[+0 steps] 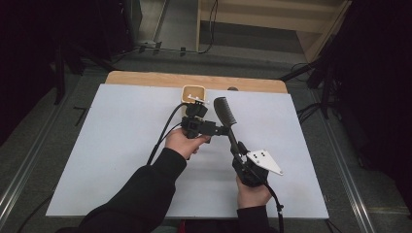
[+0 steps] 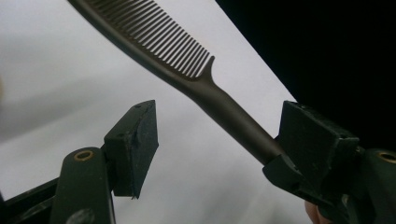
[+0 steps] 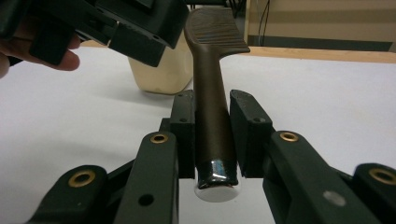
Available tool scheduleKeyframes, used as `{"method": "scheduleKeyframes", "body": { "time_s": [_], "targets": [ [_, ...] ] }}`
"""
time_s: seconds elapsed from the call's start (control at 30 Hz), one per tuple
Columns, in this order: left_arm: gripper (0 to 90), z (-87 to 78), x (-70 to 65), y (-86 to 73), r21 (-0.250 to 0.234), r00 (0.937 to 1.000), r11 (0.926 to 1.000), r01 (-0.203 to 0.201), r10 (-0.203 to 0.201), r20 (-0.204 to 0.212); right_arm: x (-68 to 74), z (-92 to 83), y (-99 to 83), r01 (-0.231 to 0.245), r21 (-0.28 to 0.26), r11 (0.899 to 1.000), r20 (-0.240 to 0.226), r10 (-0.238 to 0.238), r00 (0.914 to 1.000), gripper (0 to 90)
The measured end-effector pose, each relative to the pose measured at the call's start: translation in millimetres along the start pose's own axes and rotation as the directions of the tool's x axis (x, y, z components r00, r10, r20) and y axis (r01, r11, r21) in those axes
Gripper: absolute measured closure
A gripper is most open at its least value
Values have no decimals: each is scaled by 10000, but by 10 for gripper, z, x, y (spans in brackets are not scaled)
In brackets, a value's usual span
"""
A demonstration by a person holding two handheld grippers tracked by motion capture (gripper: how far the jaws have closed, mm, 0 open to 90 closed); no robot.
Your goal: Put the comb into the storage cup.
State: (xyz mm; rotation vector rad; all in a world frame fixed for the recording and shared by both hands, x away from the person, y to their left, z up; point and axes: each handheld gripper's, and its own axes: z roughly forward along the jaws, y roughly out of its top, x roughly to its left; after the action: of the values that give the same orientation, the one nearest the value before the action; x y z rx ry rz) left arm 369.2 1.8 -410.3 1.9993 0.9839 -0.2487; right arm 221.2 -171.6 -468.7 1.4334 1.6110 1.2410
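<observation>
In the high view, a white sheet [image 1: 121, 160] covers the table [image 1: 194, 79], whose bare wooden edge shows as a strip at 12 o'clock. Around it lies grey floor; dark curtains close the room at 9 and 3 o'clock, and a pale wooden structure [image 1: 291, 19] with cables stands at 12 to 1 o'clock. A small beige cup [image 1: 193, 92] sits near the far edge of the sheet. The dark comb [image 1: 226, 116] is held above the sheet's middle, teeth end toward 12 o'clock, handle running down to the right gripper [image 1: 238, 148] at 5 o'clock. The left gripper [image 1: 221, 130] comes in from 9 o'clock at the comb's handle.

In the left gripper view, the comb [image 2: 187, 70] slants from 11 o'clock to 4 o'clock over the white sheet [image 2: 56, 70], with black room beyond at 2 o'clock. The jaws stand wide apart; the handle touches the right-hand one, the other is clear of it.

In the right gripper view, the jaws are clamped on the comb's handle [image 3: 212, 121], which rises toward 12 o'clock. The left gripper [image 3: 135, 37] hangs at 11 o'clock before the beige cup [image 3: 163, 74]. The wooden table edge [image 3: 327, 53] and a pale wall base lie at 1 o'clock.
</observation>
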Motion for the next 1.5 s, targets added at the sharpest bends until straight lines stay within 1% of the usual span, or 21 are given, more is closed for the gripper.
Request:
{"method": "scheduleKeyframes", "body": {
  "time_s": [0.17,0.33,0.53,0.6,0.8,0.87,1.0,1.07,1.2,1.37,1.4,1.43,1.5],
  "targets": [
    [291,50,-30,17,33,10000,10000,88,-88,26,-4,-5,-2,-22,-58,10000,40,22,10000,703],
    [291,104,-24,17,59,9998,9998,188,-188,-10,-4,-7,-5,-44,-136,9999,30,45,10000,703],
    [300,172,-51,8,-55,9996,9996,272,-272,-24,4,-8,-8,-73,-189,9998,49,74,10000,703],
    [300,196,-64,8,-70,9995,9995,306,-306,-90,10,-9,-9,-62,-229,9997,60,63,10000,703],
    [313,244,-103,0,-334,9993,9988,372,-373,-45,21,-13,-17,-33,-378,9993,153,38,9999,703],
    [314,254,-114,-1,-313,9993,9988,366,-368,-46,32,-14,-21,-96,-403,9991,176,103,9998,703],
    [343,266,-127,0,-418,9989,9980,466,-467,-15,52,-20,-22,-69,-571,9983,259,84,9996,703],
    [359,272,-131,2,-430,9984,9975,555,-552,78,57,-24,-20,-58,-643,9979,314,79,9995,703],
    [401,279,-136,0,-437,9979,9970,643,-638,112,52,-38,-19,-70,-759,9971,350,96,9993,703],
    [468,281,-137,-6,-432,9966,9959,793,-781,277,62,-49,-23,-79,-908,9958,343,111,9994,703],
    [495,280,-139,-7,-448,9965,9958,799,-787,272,66,-50,-24,-58,-949,9955,385,95,9992,703],
    [497,278,-142,-8,-481,9965,9956,800,-787,271,67,-53,-25,-68,-982,9951,366,105,9993,703],
    [538,272,-145,-10,-533,9961,9949,859,-847,239,69,-55,-28,-60,-1041,9945,390,101,9992,703]
  ]
}}
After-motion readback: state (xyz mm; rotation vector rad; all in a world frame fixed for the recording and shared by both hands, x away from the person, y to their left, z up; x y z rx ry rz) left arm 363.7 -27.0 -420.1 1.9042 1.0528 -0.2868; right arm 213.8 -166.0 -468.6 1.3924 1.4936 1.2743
